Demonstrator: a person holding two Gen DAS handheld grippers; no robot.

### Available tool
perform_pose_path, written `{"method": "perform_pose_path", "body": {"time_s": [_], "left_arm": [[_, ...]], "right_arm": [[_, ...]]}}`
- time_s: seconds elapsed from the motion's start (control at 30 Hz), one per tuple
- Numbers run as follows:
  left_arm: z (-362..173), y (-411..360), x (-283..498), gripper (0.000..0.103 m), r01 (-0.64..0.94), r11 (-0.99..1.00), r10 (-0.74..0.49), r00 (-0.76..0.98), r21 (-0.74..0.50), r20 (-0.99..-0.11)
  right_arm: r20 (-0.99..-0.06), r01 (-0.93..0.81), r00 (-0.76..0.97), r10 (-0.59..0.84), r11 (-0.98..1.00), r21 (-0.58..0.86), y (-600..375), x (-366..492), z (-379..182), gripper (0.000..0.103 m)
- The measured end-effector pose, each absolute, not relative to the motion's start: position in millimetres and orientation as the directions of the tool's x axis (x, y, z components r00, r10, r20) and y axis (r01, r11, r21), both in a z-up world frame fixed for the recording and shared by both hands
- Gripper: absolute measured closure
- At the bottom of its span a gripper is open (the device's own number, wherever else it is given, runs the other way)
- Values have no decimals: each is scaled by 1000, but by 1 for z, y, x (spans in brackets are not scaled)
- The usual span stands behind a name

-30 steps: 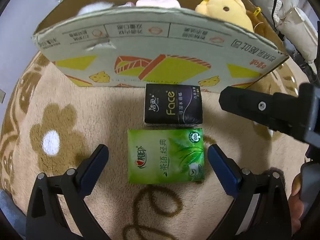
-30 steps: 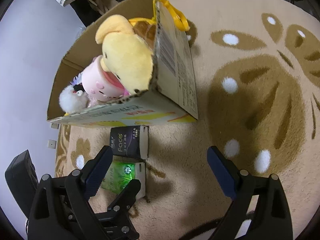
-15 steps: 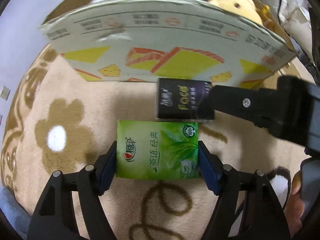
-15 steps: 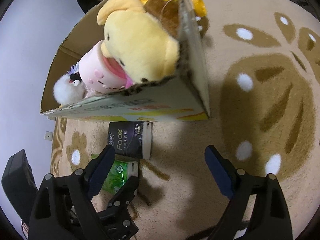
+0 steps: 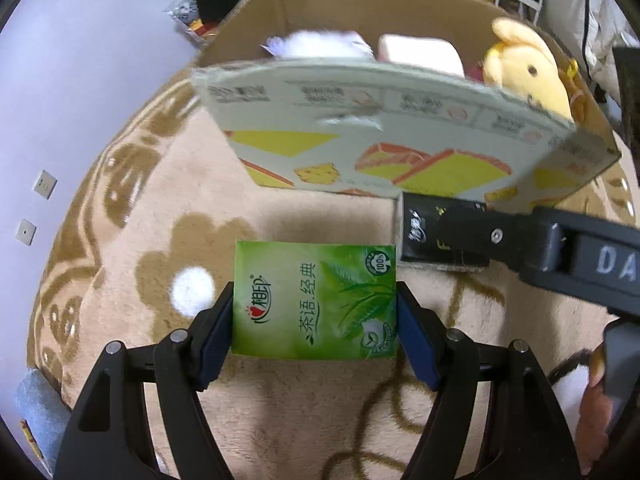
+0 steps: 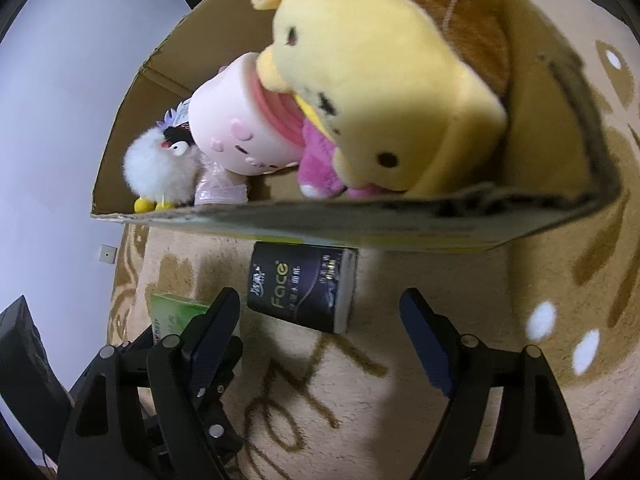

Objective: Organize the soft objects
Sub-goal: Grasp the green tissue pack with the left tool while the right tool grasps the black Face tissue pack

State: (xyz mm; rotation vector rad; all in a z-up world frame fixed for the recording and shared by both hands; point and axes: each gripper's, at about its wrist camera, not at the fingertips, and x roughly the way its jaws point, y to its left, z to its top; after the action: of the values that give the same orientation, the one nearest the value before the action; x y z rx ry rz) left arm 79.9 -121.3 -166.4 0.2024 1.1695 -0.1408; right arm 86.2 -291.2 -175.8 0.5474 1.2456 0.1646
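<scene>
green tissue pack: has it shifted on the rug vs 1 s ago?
Yes. The green tissue pack, now clamped by the left gripper, has slid left: its right edge now meets the black tissue pack's left edge instead of sitting squarely below it.

a beige rug point(image 5: 312, 396) with brown flower shapes and white dots covers the floor. a pale wall point(image 5: 80, 60) stands at the left, with two small wall plates point(image 5: 44, 184). clutter point(image 5: 188, 12) lies behind, blurred.

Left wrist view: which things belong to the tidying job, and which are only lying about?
Job:
- green tissue pack, clamped in left gripper
- black tissue pack, ahead of open right gripper
- cardboard box
- yellow plush

Lying about:
- flower-pattern rug
- wall sockets
</scene>
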Motion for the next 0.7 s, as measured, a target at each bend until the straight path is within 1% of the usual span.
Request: {"method": "perform_pose_path", "body": {"time_s": [0.13,0.33,0.53,0.6,0.63,0.67,0.7], "left_arm": [[-155,-100,78,30,182,980,-5,405,76,-914],[-142,-87,78,30,136,987,13,441,81,-898],[-145,-87,82,30,132,986,31,450,101,-892],[-147,-84,84,30,132,986,33,452,103,-891],[-146,-85,83,30,132,985,36,453,108,-891],[-146,-84,84,30,131,986,36,453,107,-891],[-146,-83,84,30,127,987,34,453,102,-891]], "right_arm": [[-855,167,327,402,866,471,-283,92,-175,16],[-852,172,323,412,860,481,-273,102,-179,16],[-874,191,313,372,877,441,-258,110,-183,16],[-881,201,311,357,881,428,-254,112,-184,21],[-888,206,307,341,888,412,-252,113,-185,30],[-898,212,301,320,896,390,-252,114,-186,35],[-901,213,301,313,898,384,-250,114,-188,35]]}}
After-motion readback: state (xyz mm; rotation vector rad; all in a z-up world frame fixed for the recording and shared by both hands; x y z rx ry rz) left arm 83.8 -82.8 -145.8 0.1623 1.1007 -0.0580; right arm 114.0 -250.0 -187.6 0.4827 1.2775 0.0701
